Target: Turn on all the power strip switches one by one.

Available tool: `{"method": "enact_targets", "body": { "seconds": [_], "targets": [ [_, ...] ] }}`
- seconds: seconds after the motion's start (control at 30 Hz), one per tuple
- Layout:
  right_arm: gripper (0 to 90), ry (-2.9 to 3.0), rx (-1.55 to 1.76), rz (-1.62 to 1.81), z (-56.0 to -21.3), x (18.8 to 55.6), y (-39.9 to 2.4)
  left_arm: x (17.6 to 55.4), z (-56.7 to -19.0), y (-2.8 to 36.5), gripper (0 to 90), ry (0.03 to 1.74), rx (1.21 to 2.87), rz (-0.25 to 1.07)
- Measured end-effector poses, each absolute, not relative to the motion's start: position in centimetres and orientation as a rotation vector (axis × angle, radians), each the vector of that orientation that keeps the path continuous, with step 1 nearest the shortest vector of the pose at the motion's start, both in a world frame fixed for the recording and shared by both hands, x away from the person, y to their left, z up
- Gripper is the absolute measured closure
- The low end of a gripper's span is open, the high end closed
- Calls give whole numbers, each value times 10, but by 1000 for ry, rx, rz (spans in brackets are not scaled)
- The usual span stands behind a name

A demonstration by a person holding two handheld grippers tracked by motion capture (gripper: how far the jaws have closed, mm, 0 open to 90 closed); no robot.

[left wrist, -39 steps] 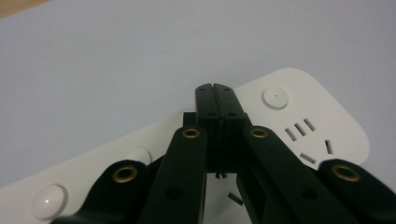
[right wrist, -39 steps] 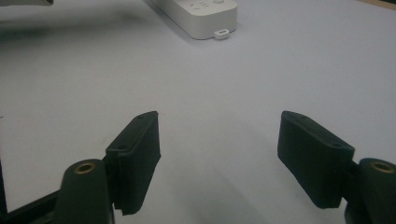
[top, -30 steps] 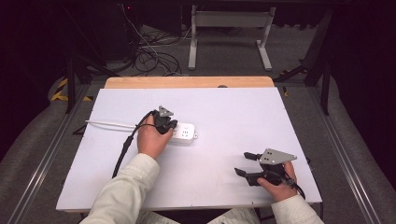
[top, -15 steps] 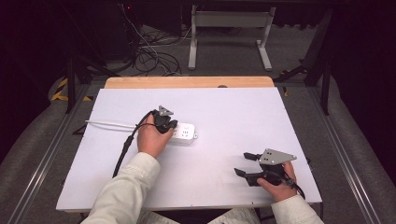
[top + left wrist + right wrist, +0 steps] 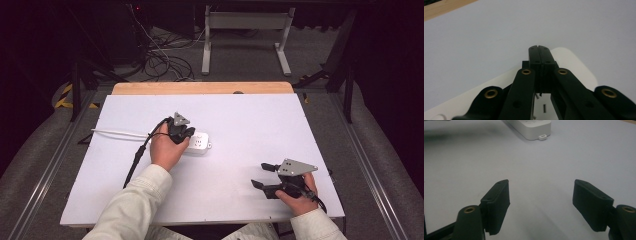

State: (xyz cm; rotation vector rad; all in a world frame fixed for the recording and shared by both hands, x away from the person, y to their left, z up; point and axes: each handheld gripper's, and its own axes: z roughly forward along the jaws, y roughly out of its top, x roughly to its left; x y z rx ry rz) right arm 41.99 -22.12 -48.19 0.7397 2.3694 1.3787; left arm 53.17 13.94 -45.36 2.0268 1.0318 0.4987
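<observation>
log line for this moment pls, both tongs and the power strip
left tongs: shut, over power strip | right tongs: open, empty, near table edge | strip: flat on table

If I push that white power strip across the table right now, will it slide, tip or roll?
The power strip lies flat and looks like a low, boxy hard plastic body, so it would probably slide stiffly, not roll or tip. Its white cord trails left across the table and may drag or swing it. The shut left tool over it may hold it down.
</observation>
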Motion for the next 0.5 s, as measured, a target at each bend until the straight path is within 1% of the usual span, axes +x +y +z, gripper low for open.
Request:
{"method": "enact_targets", "body": {
  "seconds": [0.2, 0.4, 0.5],
  "targets": [
    [307, 2367, 740, 1382, -482, 419, -222, 531, -455, 130, 900, 1014, 2039, 455],
    [307, 2373, 738, 1379, -482, 419, -221, 535, -462, 120, 900, 1046, 2060, 483],
    [307, 2371, 741, 1384, -482, 420, -222, 537, -464, 119, 900, 1052, 2051, 466]
  ]
}}
